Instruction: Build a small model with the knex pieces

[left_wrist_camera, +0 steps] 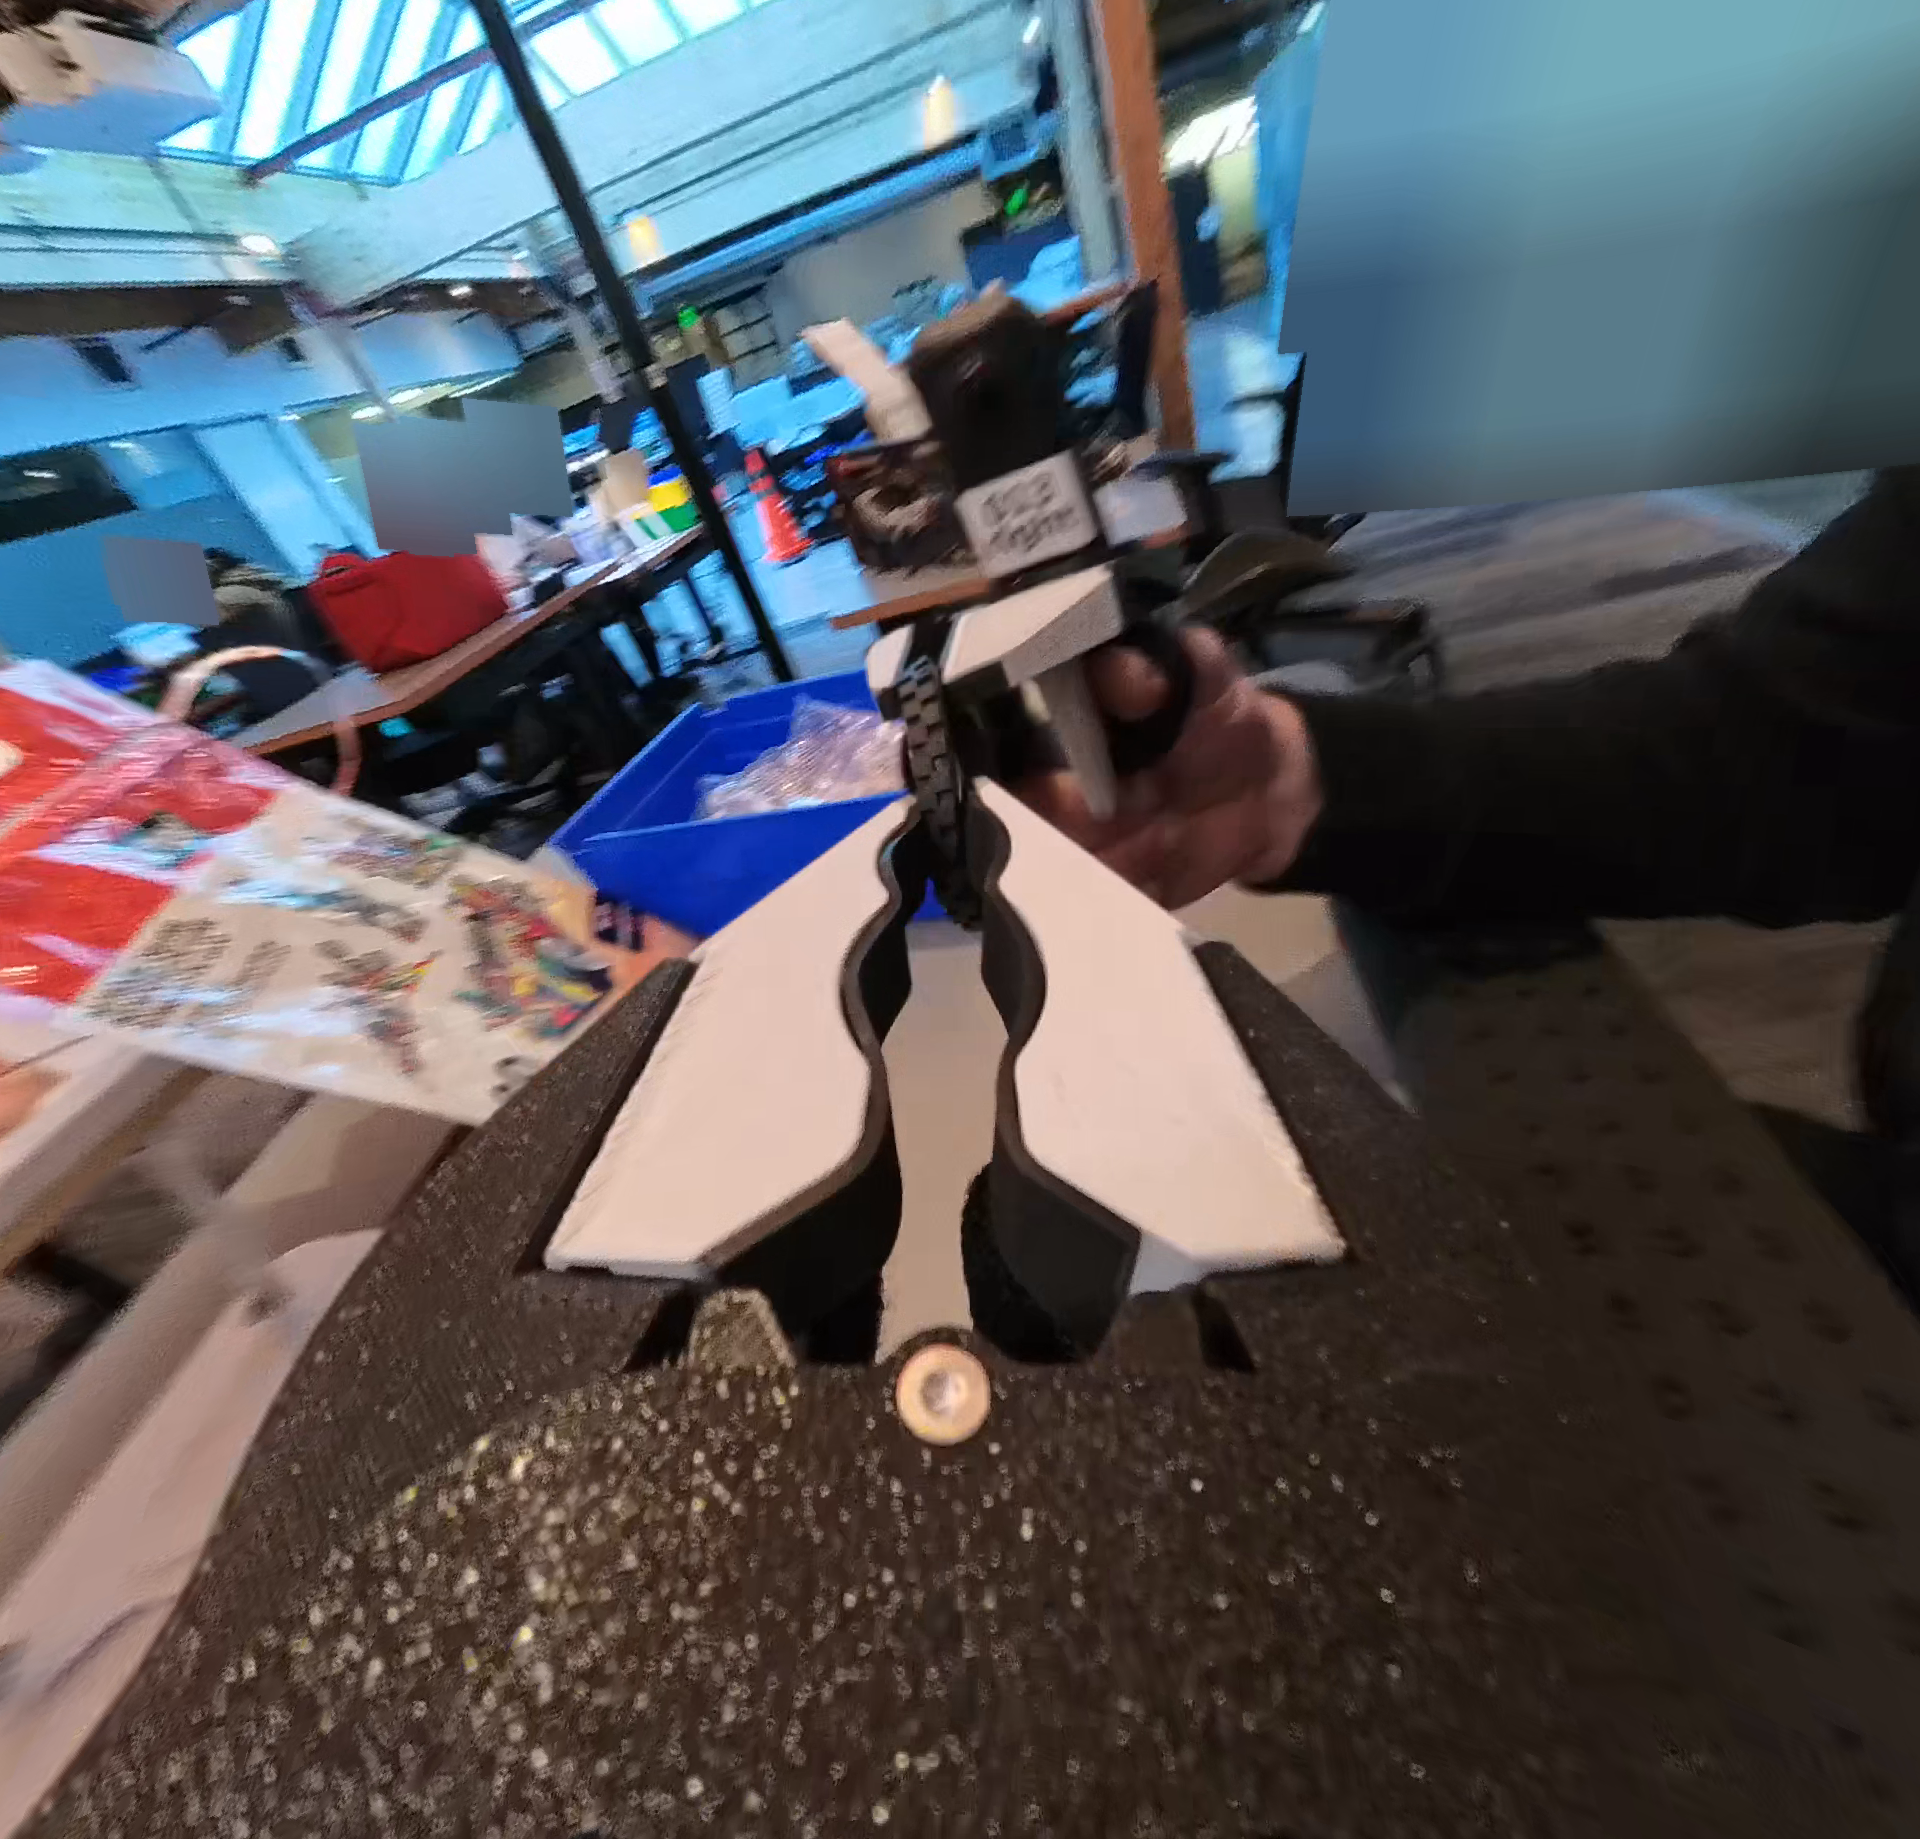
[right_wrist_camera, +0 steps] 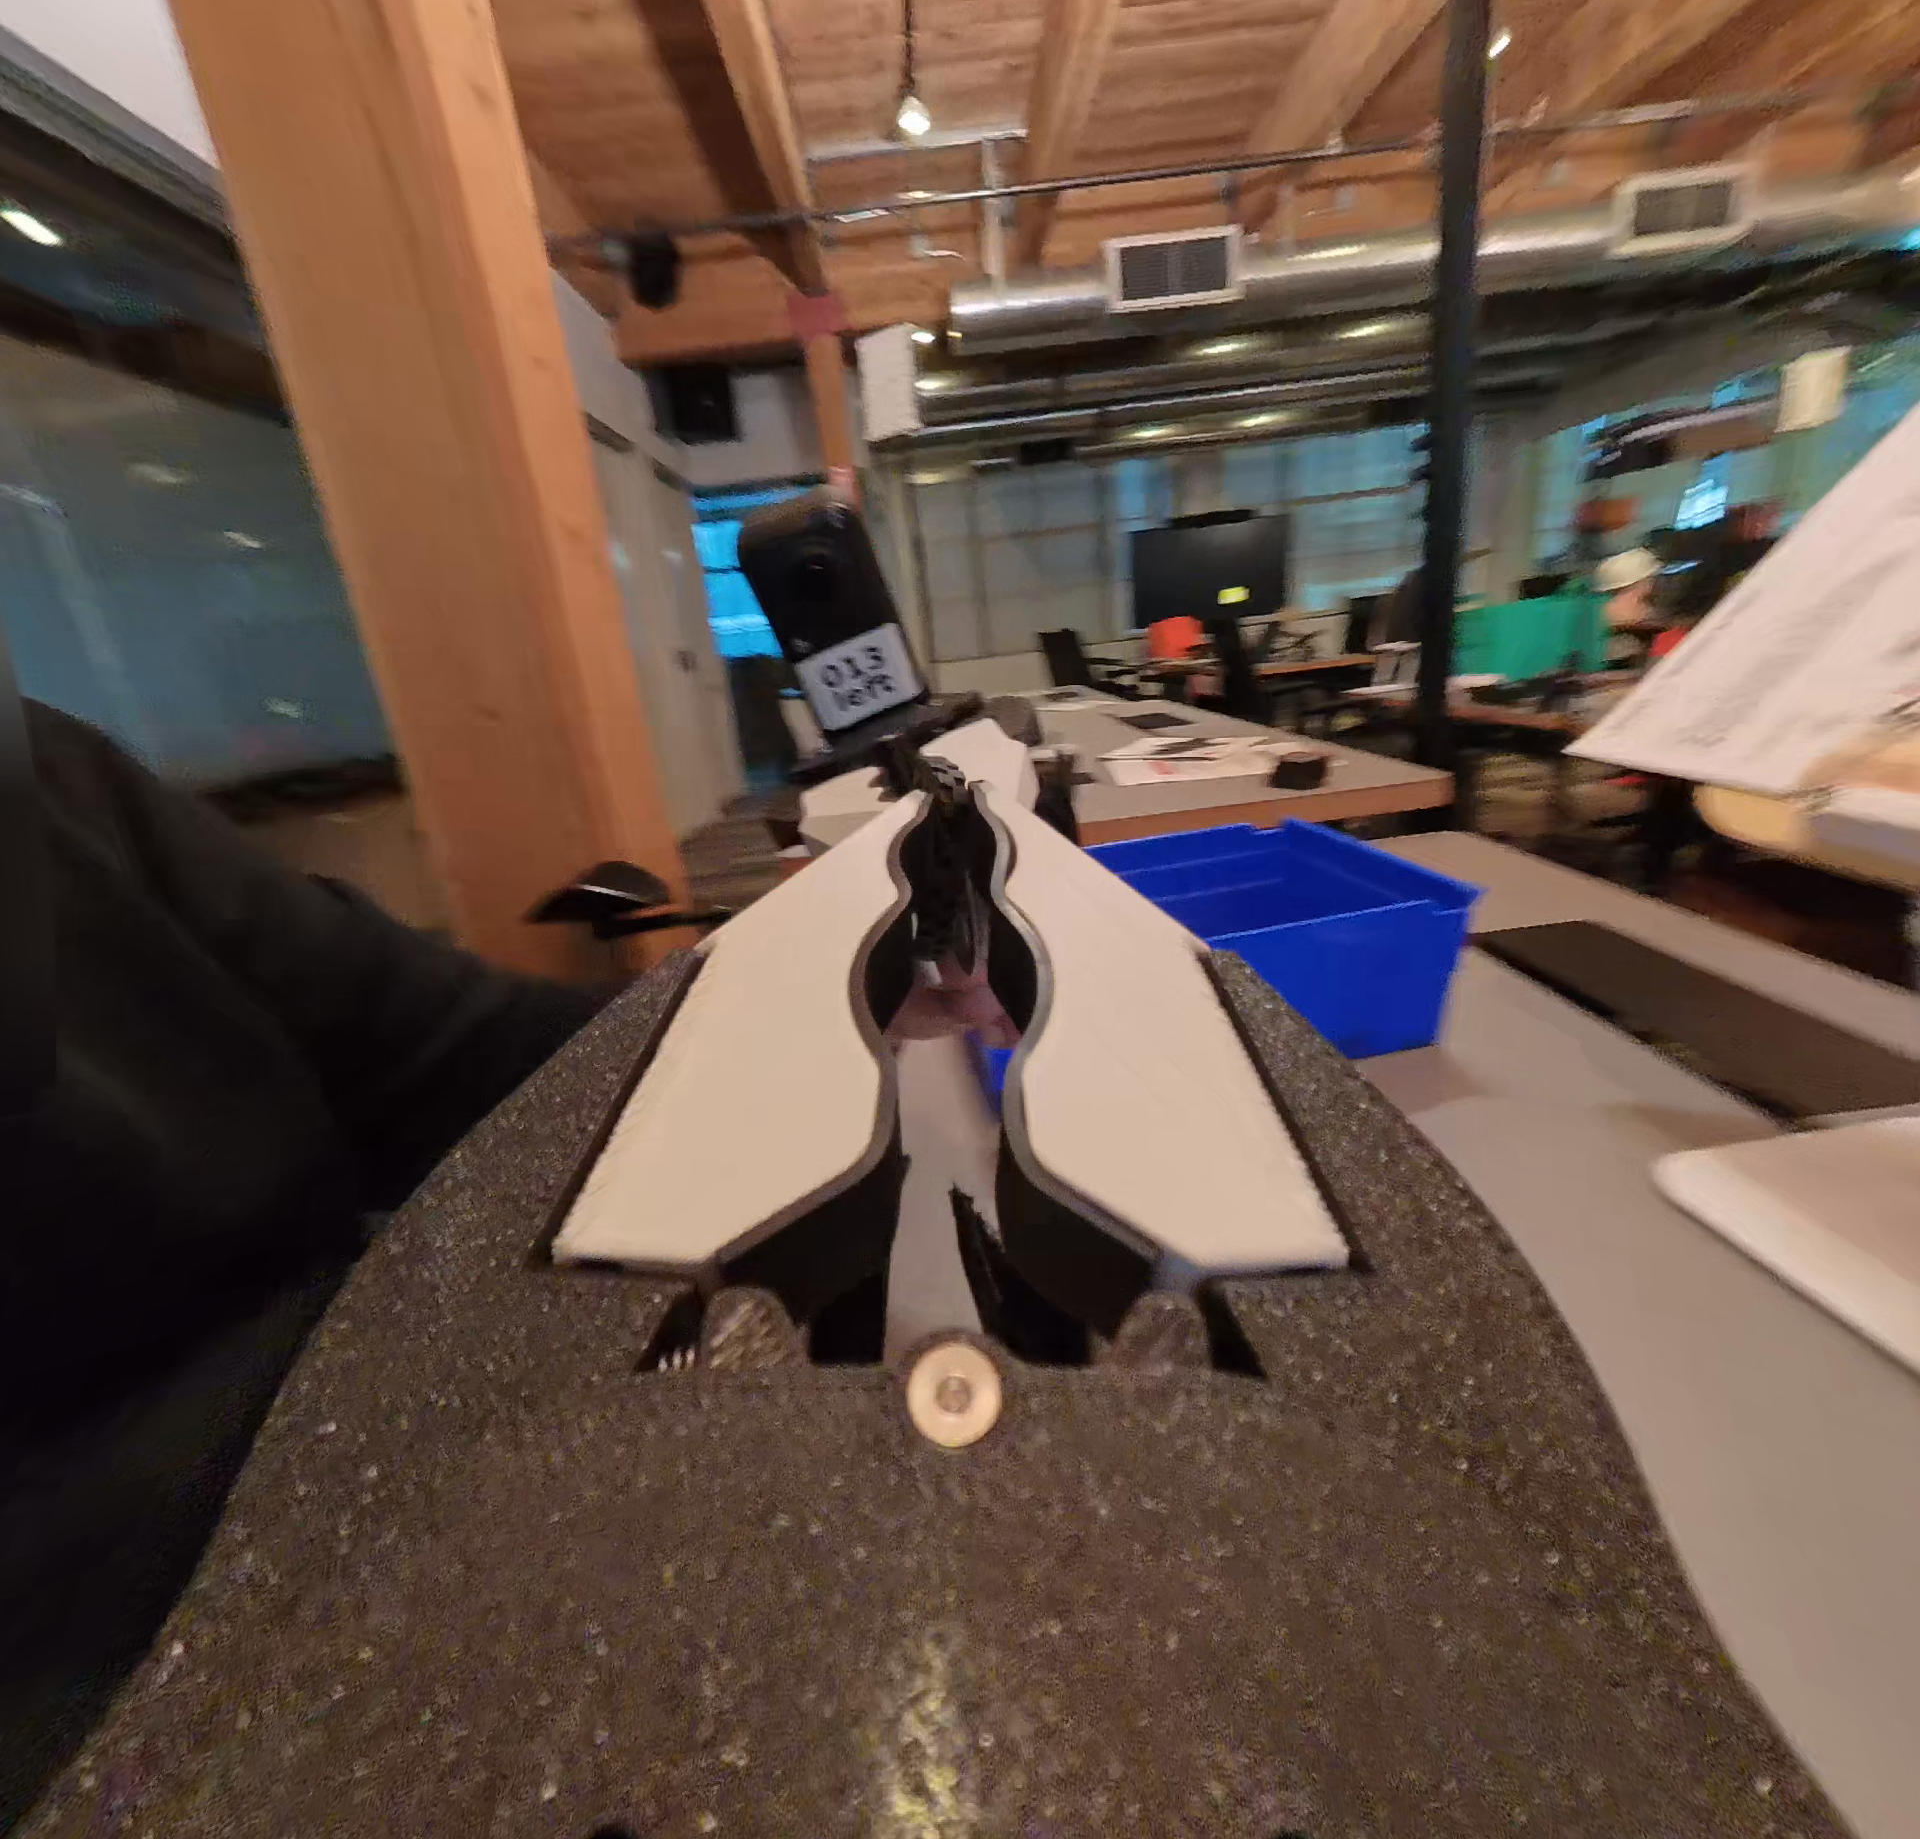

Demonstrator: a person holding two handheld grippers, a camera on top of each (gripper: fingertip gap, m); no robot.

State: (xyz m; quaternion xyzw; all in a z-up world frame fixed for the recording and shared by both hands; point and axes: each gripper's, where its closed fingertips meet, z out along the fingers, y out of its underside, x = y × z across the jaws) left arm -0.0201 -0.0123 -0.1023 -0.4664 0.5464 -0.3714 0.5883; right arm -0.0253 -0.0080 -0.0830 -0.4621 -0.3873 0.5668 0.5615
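Jaws of the left gripper (left_wrist_camera: 940, 839) are seen closed at the tips on a black toothed strip (left_wrist_camera: 935, 750), which is pinched there and runs up to the right gripper (right_wrist_camera: 943, 815). In the right wrist view its jaws are also closed on the same strip, and the two tips are brought almost nose to nose, with the strip short between them.

Just behind the tips a blue bin (left_wrist_camera: 665, 859) is placed on the grey table (right_wrist_camera: 1662, 1374); its near rim lies under the strip, and clear plastic bags (left_wrist_camera: 810, 766) are seen in it. To the left of the left gripper a printed sheet in clear wrap (left_wrist_camera: 312, 958) is found close by, tilted, so room is narrow on that side. To the right of the right gripper a white tray corner (right_wrist_camera: 1818, 1228) and a dark mat (right_wrist_camera: 1683, 1010) are laid on the table, apart from the bin. A wooden post (right_wrist_camera: 416, 439) stands beyond.

The right gripper is held by a hand (left_wrist_camera: 1195, 781) wrapped round its handle, the black sleeve (left_wrist_camera: 1558, 750) reaching in level from the right. Both grippers are raised above the table and pointed toward each other.
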